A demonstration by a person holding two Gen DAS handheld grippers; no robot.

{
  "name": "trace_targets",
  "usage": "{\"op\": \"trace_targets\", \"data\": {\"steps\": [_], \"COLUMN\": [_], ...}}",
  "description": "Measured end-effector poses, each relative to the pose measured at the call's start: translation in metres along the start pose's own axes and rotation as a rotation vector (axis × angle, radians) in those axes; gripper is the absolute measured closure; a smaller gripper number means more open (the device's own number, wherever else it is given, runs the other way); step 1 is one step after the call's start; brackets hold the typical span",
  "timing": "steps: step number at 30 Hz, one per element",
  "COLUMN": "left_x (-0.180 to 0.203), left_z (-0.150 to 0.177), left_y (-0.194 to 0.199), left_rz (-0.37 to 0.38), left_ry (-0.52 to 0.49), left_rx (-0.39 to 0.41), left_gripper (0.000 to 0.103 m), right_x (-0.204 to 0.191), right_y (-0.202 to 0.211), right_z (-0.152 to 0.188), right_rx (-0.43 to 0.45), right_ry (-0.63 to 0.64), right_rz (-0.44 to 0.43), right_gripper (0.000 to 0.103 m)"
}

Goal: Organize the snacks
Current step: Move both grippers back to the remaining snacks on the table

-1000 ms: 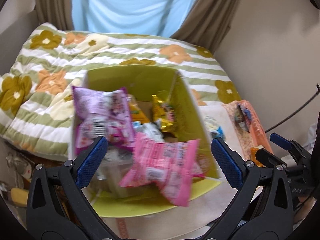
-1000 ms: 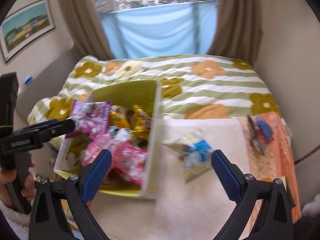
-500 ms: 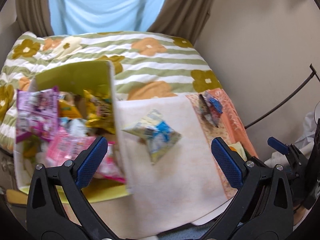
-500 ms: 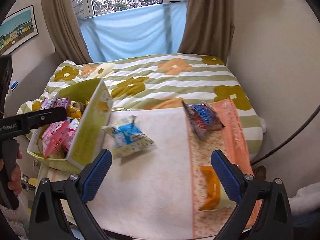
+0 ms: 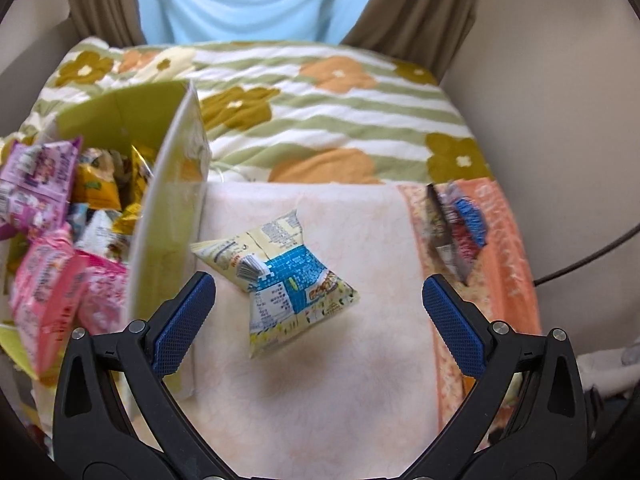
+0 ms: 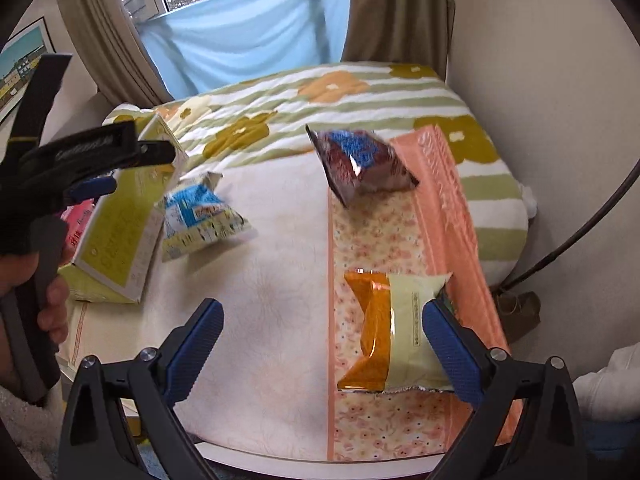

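The left gripper was spread wide and empty above the blue bag, which lay on the desk just beside the box. The right gripper was also spread, with the orange bag between its pads. Both bags appeared light, soft and crinkly; a crimped end seam would likely offer the firmest hold. The blue bag's long axis ran diagonally, from the box toward the camera.

Right claw gapes above cloth, its far pad beside the orange-yellow snack packet
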State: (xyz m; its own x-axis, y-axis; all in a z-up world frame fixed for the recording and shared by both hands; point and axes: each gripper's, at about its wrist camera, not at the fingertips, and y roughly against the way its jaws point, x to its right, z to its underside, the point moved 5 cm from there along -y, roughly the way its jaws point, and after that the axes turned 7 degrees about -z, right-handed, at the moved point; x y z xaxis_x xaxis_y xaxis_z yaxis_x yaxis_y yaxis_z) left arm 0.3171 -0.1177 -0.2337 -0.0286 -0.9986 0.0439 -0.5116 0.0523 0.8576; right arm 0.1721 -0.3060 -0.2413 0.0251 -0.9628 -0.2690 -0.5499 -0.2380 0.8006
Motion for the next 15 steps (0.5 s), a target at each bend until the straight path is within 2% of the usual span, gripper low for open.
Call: {"op": "trace_targets", "data": {"steps": [3,7,10,15], "left_x": [0.003,0.012,0.013,0.01], "left_z": [0.001,0.002,0.0,-0.006], "left_y": [-0.025,-0.059,-0.073,-0.091], "left_rz": [-0.014,-0.074,-0.112,-0.185], "left_ry": [0.002,-0.061,-0.097,-0.15], "left_rx": [-0.039,-0.089,-0.094,-0.105], "left_gripper": [0.0,0.0,0.0,0.0], "right_x": [0.008,0.017,0.026,0.039], "right_y": [-0.016,-0.034,-0.043,-0.053], "right_z": [0.009,0.017,0.02,0.024], "right_rx": [-0.031,-0.06,-0.083,-0.116], "right_ry": [-0.025,-0.032,-0.068,-0.057], "right_rz": [0.009,0.068,0.097,0.193], "right_gripper": [0.004,0.004,0.004,0.004]}}
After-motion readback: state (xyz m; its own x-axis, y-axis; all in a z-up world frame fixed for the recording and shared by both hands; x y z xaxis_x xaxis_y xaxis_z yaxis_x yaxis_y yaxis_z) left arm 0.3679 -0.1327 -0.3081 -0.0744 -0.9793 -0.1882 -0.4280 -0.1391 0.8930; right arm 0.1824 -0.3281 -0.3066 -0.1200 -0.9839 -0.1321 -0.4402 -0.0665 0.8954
